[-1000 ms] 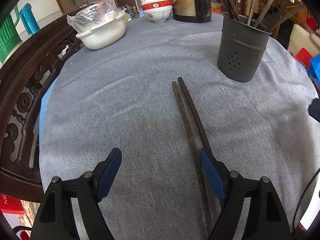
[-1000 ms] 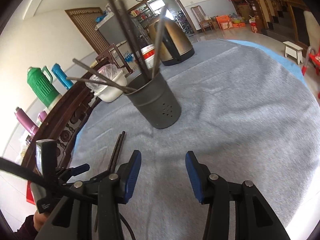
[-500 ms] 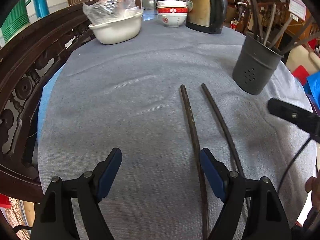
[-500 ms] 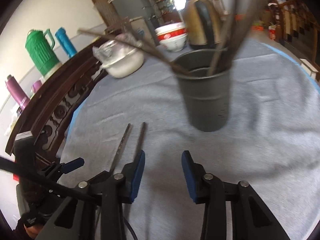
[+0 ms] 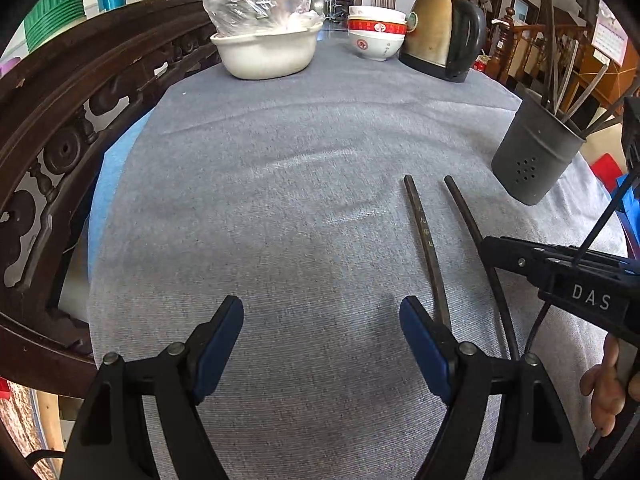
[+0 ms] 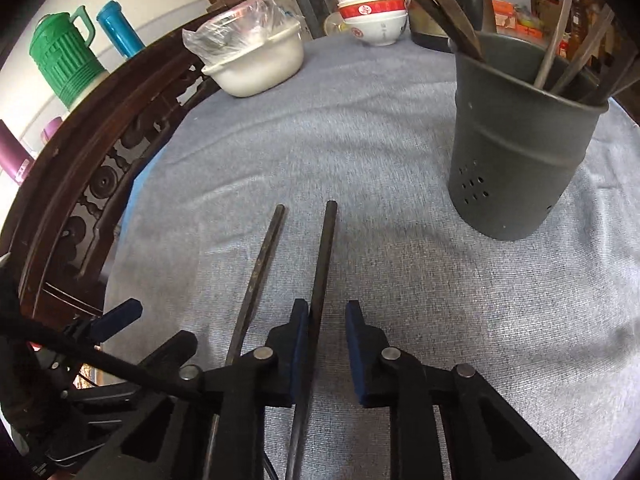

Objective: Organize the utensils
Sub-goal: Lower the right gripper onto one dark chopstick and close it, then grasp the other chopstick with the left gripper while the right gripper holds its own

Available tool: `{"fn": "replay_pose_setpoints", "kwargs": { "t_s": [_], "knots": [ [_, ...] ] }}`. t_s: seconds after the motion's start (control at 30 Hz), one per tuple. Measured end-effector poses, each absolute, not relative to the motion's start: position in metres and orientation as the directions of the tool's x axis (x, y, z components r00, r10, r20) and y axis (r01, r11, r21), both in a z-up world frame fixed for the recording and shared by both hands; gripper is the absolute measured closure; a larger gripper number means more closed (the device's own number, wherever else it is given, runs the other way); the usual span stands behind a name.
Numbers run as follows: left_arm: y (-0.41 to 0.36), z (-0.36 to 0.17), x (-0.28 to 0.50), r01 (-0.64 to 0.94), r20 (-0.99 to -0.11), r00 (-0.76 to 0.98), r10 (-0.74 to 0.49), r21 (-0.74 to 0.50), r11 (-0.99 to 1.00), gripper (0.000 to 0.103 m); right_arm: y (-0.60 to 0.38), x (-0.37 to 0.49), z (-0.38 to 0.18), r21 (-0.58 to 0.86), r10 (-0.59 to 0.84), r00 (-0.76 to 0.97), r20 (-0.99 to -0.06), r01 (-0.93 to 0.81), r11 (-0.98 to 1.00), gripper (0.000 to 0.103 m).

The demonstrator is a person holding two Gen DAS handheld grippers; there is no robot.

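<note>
Left wrist view
On the cloth: two dark chopsticks (image 5: 428,244) lay side by side on the grey tablecloth (image 5: 280,200), slightly apart.
Axis: both ran away from the camera, toward the grey holder (image 5: 536,156).
Left gripper (image 5: 320,344): wide open, holding nothing, left of the sticks.
Room: bare cloth ahead; white basin (image 5: 268,52), bowls (image 5: 376,36) and kettle (image 5: 444,32) at the far edge.

Right wrist view
Right gripper (image 6: 327,344): partly open, the right chopstick (image 6: 324,256) between its pads, against the left pad.
Holder (image 6: 516,148): near, ahead to the right, with utensils inside.
</note>
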State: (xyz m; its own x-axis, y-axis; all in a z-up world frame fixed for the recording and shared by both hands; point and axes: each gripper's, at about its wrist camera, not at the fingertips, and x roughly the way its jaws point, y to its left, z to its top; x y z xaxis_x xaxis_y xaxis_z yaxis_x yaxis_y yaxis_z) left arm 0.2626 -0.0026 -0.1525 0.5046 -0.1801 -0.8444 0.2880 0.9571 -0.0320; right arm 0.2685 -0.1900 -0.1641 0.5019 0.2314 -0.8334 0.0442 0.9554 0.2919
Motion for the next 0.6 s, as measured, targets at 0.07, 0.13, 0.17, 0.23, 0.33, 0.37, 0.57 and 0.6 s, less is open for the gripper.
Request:
{"fn": "replay_pose_setpoints", "kwargs": {
  "t_s": [0.07,0.13,0.17,0.23,0.33,0.37,0.57,0.6],
  "knots": [
    [-0.002,-0.152,0.262,0.287,-0.843,0.506,-0.181,-0.034,0.957,0.022,-0.188,0.268,-0.163,0.274,0.217,0.5,-0.838,0.044,0.961,0.086],
    [-0.001,-0.151,0.261,0.287,-0.842,0.507,-0.183,-0.036,0.957,0.022,-0.19,0.267,-0.161,0.262,0.202,0.496,-0.844,0.053,0.964,0.088],
    [-0.002,-0.151,0.261,0.287,-0.842,0.507,-0.183,-0.036,0.957,0.022,-0.192,0.266,-0.161,0.26,0.198,0.495,-0.846,0.059,0.964,0.088],
    [-0.002,-0.15,0.261,0.29,-0.841,0.509,-0.183,-0.033,0.957,0.022,-0.199,0.261,-0.16,0.263,0.19,0.495,-0.848,0.083,0.961,0.088],
    [-0.004,-0.148,0.259,0.294,-0.841,0.509,-0.182,-0.029,0.955,0.022,-0.212,0.253,-0.161,0.266,0.172,0.491,-0.854,0.128,0.955,0.088],
    [-0.004,-0.148,0.259,0.296,-0.841,0.509,-0.184,-0.03,0.955,0.022,-0.217,0.25,-0.161,0.276,0.177,0.492,-0.852,0.136,0.952,0.088],
    [-0.009,-0.14,0.272,0.328,-0.844,0.477,-0.243,-0.085,0.941,0.022,-0.24,0.237,-0.157,0.359,0.222,0.508,-0.832,0.189,0.914,0.086],
    [-0.01,-0.139,0.276,0.334,-0.847,0.467,-0.254,-0.097,0.937,0.022,-0.245,0.236,-0.156,0.387,0.237,0.518,-0.822,0.202,0.899,0.086]
  ]
}}
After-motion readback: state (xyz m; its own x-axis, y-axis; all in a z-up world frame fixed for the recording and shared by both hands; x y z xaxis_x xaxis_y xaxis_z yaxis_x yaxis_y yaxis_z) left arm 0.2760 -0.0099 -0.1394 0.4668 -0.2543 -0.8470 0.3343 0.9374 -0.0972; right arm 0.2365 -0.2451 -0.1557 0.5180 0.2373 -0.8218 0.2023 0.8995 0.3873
